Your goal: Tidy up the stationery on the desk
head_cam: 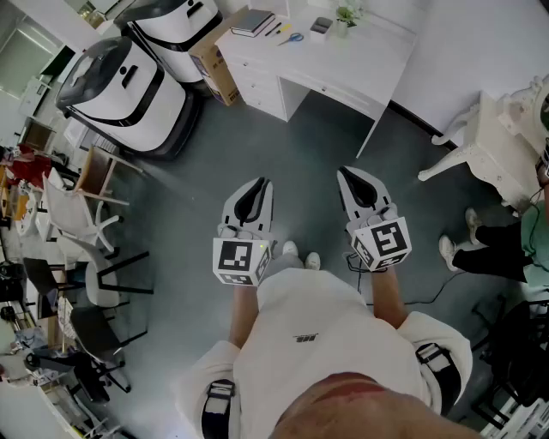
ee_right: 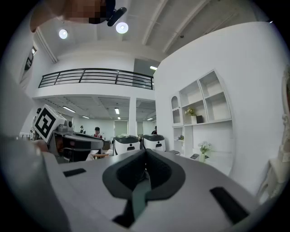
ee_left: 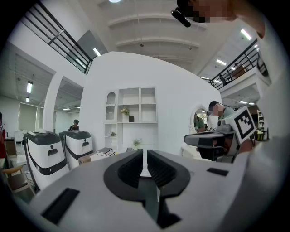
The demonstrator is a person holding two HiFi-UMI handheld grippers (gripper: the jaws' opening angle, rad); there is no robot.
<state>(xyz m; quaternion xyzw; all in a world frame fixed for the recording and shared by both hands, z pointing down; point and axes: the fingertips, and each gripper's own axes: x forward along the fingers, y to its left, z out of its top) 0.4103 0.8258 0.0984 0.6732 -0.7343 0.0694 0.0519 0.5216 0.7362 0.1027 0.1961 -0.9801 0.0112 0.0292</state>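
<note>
We stand on the grey floor (head_cam: 283, 141), well apart from the white counter (head_cam: 343, 73). The stationery lies up there, untouched: a stack of books (head_cam: 251, 22), pens (head_cam: 276, 28) just beside it & blue-handled scissors (head_cam: 292, 38) near those. A small plant (head_cam: 346, 15) sits at the back. We hold the left tool (head_cam: 262, 189) & right tool (head_cam: 350, 182) side by side in front of us, about level, bc nothing is near enough to reach. Right tool is clenched tight w/ nothing in it. Left tool is pressed close too, only a thin slit shows, nothing inside. We think empty, closed tools are just easy to carry. The tidy-up hasn't begun, we think; first we need to walk to the counter
</note>
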